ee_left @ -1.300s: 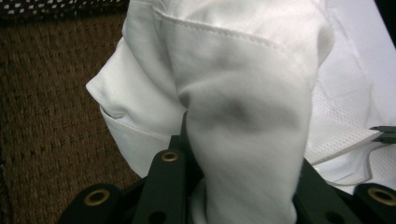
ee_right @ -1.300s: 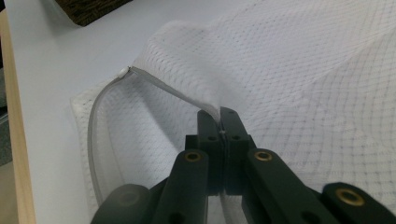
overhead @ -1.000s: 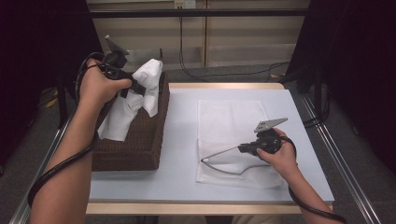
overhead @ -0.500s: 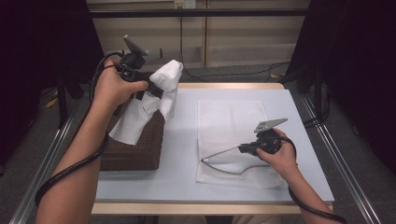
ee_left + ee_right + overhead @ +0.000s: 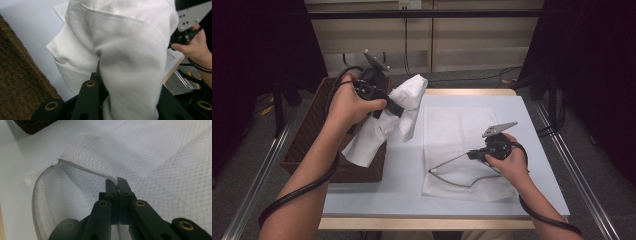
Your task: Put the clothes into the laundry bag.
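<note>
A white cloth point(image 5: 408, 94) hangs from my left gripper point(image 5: 396, 110), which is shut on it above the right edge of a brown wicker basket point(image 5: 309, 137). The cloth point(image 5: 125, 50) drapes over the jaws in the left gripper view, and its lower end trails over the basket rim. A white mesh bag point(image 5: 457, 127) lies flat on the table. My right gripper point(image 5: 472, 155) is shut on the bag's stiff rim point(image 5: 85, 170) and holds the mouth lifted, facing left. The gripper point(image 5: 117, 181) pinches the rim at its tips.
The pale table top point(image 5: 532, 125) carries the bag at its middle and right. The basket point(image 5: 20, 75) stands off the table's left edge. Cables trail from both grippers along the forearms. Cabinets and floor cables lie behind the table.
My left gripper has carried the white cloth to the right, from over the basket toward the table's left edge and the mesh bag. The right gripper has kept still on the bag's rim.
</note>
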